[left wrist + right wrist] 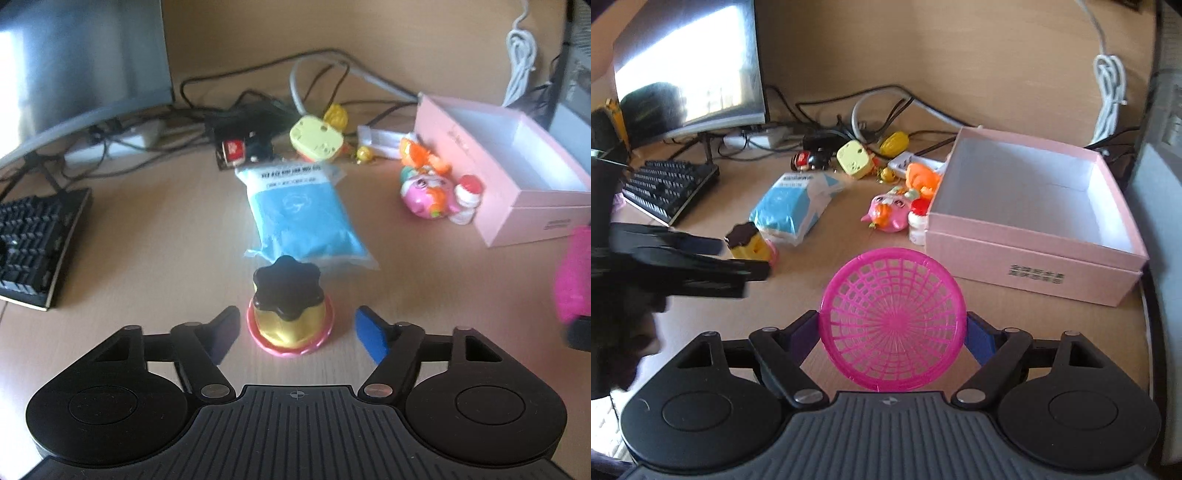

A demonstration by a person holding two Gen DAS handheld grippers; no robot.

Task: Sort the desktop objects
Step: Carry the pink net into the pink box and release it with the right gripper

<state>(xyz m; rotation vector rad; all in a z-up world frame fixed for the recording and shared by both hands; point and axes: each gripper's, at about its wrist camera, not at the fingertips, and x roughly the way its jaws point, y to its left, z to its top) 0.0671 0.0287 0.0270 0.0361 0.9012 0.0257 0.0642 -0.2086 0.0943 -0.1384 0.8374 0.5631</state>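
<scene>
Pink box (1034, 236), ahead and right of the right claw (892, 328), looks empty, so sorting has barely begun. That claw grips a magenta basket (892, 325). The left claw (295, 328) is spread open around the pudding toy (290, 310); other toys wait ahead on the counter (147, 240).

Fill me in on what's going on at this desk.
A person is sorting desk clutter with two handheld grippers. The right gripper holds a pink mesh basket in its jaws, near the open pink box. The left gripper is open, jaws on either side of a toy pudding, not yet gripping it.
</scene>
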